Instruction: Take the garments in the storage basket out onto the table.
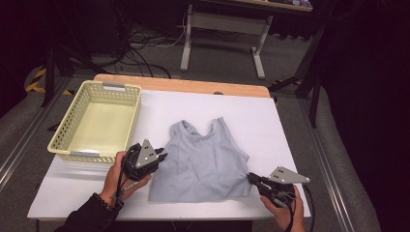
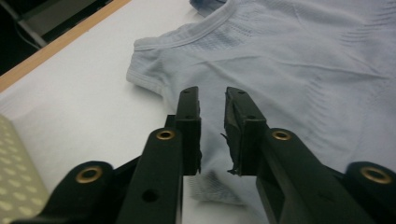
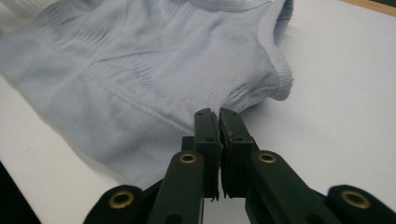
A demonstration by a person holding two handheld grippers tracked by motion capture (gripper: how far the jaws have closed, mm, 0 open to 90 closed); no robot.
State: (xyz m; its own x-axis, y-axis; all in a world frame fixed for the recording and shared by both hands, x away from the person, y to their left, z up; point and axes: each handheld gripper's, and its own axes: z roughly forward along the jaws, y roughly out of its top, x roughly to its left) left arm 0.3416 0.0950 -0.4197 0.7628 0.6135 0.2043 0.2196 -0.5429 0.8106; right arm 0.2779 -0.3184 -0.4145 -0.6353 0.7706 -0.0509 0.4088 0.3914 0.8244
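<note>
A pale blue tank top [image 1: 199, 162] is lying flat on the white counter [image 1: 270, 125], just right of the yellow basket [image 1: 96, 121]. The left hand-held gripper [image 2: 212, 100] is hovering over its left edge, jaws slightly apart. The right hand-held gripper [image 3: 218, 114] is pinching its right side seam, jaws together on the fabric.

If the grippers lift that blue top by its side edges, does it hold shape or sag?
Likely sags: the top is thin knit, lying flat with soft wrinkles. Fabric bunches at the right gripper, so it probably stretches rather than slides out. Looks light; dragging it on the table may crumple it.
</note>
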